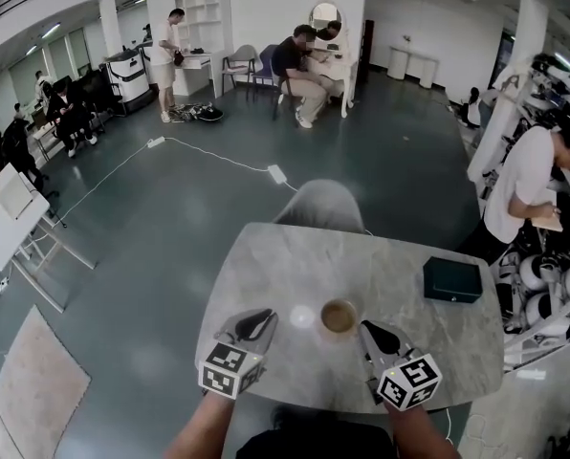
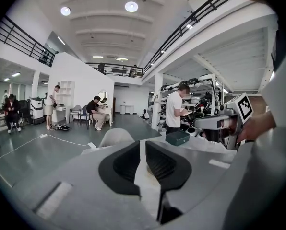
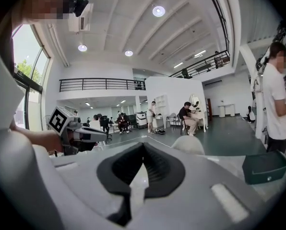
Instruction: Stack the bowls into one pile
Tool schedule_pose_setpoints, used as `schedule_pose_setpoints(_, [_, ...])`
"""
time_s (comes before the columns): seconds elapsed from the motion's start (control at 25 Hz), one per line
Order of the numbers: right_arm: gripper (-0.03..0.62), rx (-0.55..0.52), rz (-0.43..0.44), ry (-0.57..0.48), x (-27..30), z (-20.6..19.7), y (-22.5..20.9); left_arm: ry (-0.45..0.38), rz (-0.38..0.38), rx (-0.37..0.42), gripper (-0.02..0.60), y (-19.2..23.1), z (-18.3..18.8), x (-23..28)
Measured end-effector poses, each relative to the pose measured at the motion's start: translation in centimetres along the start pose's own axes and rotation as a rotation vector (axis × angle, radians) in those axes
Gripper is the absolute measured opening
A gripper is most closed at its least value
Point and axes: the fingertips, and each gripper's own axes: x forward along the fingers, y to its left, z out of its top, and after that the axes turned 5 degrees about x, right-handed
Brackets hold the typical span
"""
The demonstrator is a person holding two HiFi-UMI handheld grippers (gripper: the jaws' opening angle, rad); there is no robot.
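Bowl between left claw and right claw | left slightly open, empty | right closed

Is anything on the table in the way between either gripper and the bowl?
Nothing visible does. The bowl sits on the table between the left gripper and the right gripper, with only bare tabletop on either side. The dark green box lies off to the right, clear of both paths.
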Motion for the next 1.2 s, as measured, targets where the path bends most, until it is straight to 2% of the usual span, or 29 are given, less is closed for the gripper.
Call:
schedule_pose_setpoints(0.2, [0.003, -0.015, 0.013, -0.039, -0.6, 2.1, -1.2, -0.030, 0.022, -0.044, 0.040, -0.4, 2.0, 0.6])
schedule_pose_setpoints(0.4, [0.003, -0.016, 0.002, -0.061, -2.0, 3.3, -3.5, -0.053, 0.035, -0.038, 0.034, -1.3, 4.3, 2.4])
schedule_pose_setpoints(0.8, [0.002, -0.038, -0.058, -0.060, -3.2, 2.8, -7.5, -0.052, 0.063, -0.058, 0.028, -2.4, 4.2, 4.9])
schedule_pose_setpoints(1.2, [0.002, -0.030, -0.043, -0.051, -3.1, 2.6, -8.6, -0.037, 0.062, -0.042, 0.023, -3.4, 4.2, 6.5])
